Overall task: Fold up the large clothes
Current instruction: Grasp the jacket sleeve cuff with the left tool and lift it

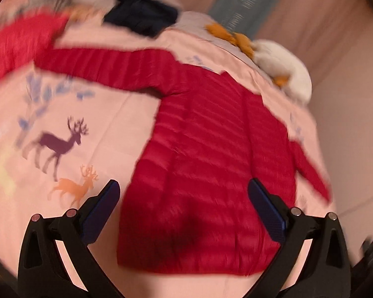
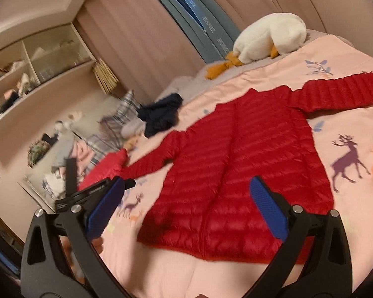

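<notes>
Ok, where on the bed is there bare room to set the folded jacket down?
Bare quilt lies beside the red jacket around the purple deer print, and along the near edge below its hem. The head end is crowded: white plush goose, dark navy garment, and another red garment by the sleeve end.

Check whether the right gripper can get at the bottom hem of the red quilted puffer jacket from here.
Probably yes: the right gripper is open above the red quilted puffer jacket, whose hem lies flat and uncovered on the pink bedspread.

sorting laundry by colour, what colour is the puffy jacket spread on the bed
Red, with horizontal quilted stripes; the jacket shows best in the right wrist view.
</notes>
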A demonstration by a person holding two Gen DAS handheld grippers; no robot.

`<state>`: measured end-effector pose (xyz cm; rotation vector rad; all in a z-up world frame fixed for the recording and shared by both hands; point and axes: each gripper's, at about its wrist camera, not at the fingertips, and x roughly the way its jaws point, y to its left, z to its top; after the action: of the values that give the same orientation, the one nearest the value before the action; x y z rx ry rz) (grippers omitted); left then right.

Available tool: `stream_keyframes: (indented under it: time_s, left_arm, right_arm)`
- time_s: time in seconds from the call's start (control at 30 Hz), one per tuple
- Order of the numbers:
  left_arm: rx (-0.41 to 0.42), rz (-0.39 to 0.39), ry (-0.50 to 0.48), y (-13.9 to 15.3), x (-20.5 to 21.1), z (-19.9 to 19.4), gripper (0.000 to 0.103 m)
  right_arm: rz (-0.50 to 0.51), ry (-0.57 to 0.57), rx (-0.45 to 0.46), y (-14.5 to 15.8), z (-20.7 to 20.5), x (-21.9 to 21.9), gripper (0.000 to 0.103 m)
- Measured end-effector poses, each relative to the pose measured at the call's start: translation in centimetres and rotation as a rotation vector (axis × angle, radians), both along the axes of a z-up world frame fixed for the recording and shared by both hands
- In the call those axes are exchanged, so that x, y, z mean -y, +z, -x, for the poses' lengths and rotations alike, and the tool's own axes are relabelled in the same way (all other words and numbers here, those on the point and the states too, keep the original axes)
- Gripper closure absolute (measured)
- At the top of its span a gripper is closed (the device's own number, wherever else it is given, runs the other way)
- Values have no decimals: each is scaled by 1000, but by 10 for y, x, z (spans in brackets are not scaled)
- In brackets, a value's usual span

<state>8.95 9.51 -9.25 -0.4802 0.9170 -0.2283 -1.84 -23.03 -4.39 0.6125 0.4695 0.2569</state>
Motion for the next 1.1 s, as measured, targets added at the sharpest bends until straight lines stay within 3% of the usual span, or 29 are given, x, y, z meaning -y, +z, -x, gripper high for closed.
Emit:
stream_keyframes:
  time_s: [0.1, 0.3, 0.5, 0.7, 1.0, 1.07, 1.1]
  left_arm:
    - [-41, 143, 102, -28, -49, -34, 1]
    - [-88, 453, 310, -88, -151, -96, 1]
    - [-34, 640, 380, -107, -193, -139, 1]
    - [-3, 641, 406, -107, -204, -175, 1]
    - [13, 541, 495, -105, -215, -209, 2]
    - [14, 519, 526, -105, -216, -211, 10]
    - [8, 505, 530, -106, -216, -212, 24]
  right_arm:
    - [-43, -8, 2, -7, -12, 2, 2]
    - [-11, 48, -41, -18, -41, 2, 2]
    - [61, 71, -115, -34, -69, -7, 2]
    - [68, 76, -150, -47, -88, -10, 2]
    - [132, 79, -166, -54, -104, -19, 2]
    - [155, 84, -163, -55, -104, -22, 2]
    - [163, 84, -162, -55, -105, -23, 2]
